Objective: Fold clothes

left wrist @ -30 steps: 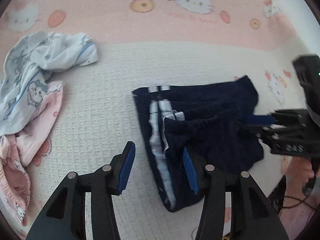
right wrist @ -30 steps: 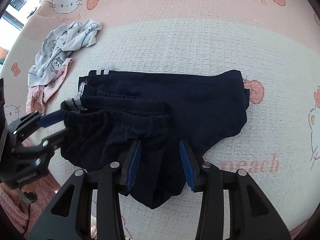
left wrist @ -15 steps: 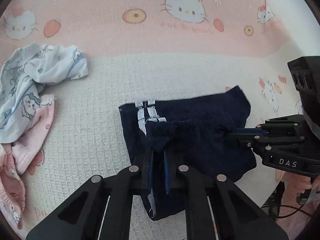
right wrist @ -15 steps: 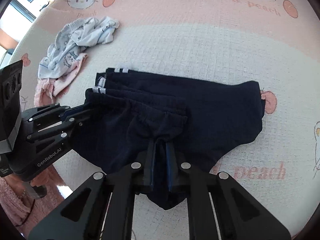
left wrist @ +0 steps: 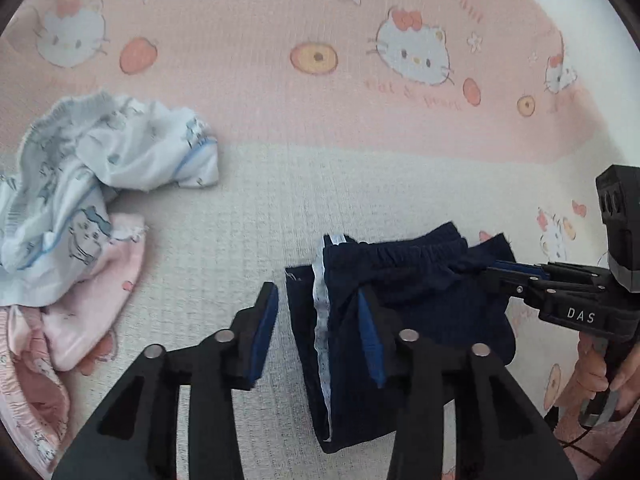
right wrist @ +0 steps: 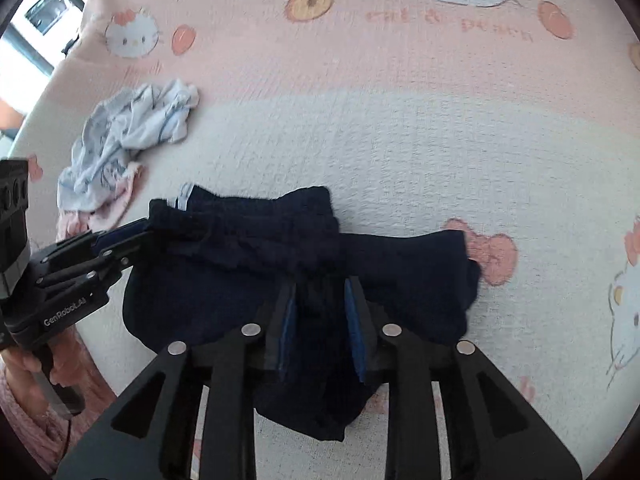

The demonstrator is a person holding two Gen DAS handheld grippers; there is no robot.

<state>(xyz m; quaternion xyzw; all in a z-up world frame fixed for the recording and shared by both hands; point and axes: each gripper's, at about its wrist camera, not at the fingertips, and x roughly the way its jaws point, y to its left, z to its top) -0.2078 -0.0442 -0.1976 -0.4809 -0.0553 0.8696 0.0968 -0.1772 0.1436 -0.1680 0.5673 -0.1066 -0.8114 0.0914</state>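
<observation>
My left hand-held gripper (left wrist: 316, 330) and right hand-held gripper (right wrist: 320, 320) are showing black angular frames, silver screws and blue finger pads (left wrist: 262, 336). White lettering is reading "GenRobot.AI" on the left, "DAS" on the right. I am wearing a fuzzy pink sleeve (right wrist: 28, 412).

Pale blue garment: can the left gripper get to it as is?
Likely yes. The left gripper is open, and only bare blanket lies between it and the pale blue garment; the shorts lie off that path.
</observation>
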